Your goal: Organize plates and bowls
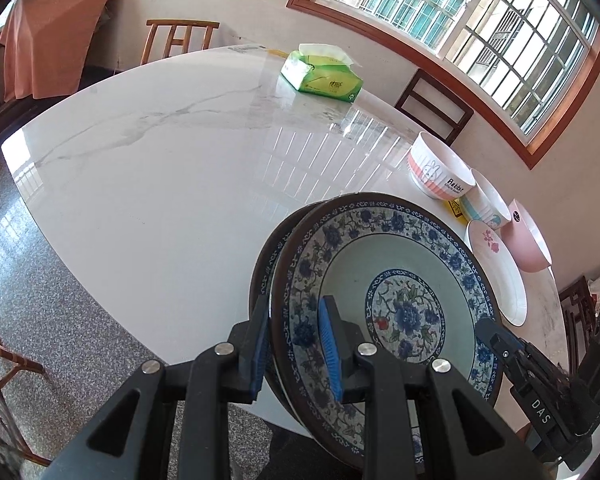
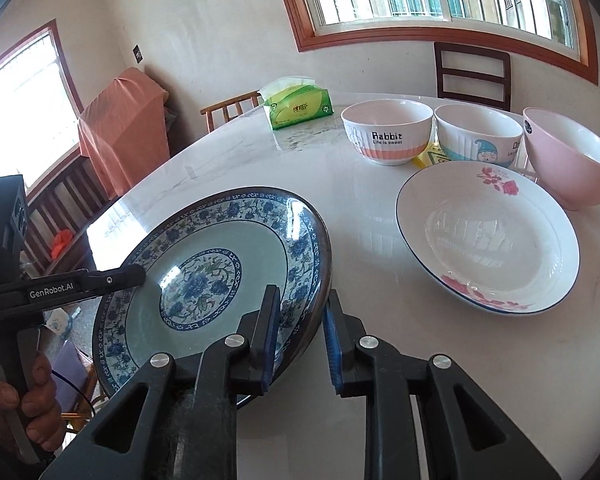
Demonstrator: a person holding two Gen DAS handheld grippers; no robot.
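Observation:
Two stacked blue-patterned plates (image 1: 400, 264) hang tilted over the near edge of the white marble table (image 1: 160, 180). My left gripper (image 1: 294, 308) is shut on their left rim, and my right gripper (image 2: 302, 300) is shut on the right rim of the blue plates (image 2: 220, 248). Each gripper shows in the other's view: the right gripper (image 1: 488, 326) and the left gripper (image 2: 134, 274), held by a hand. A white plate with pink flowers (image 2: 488, 236) lies to the right. Behind it stand a rabbit bowl (image 2: 386, 132), a blue cartoon bowl (image 2: 478, 134) and a pink bowl (image 2: 572, 160).
A green tissue pack (image 2: 298, 106) sits at the far side of the table. Wooden chairs (image 2: 474, 72) stand around it, under a window. An orange cloth covers furniture (image 2: 124, 132) at the left. The floor lies beyond the table's near left edge.

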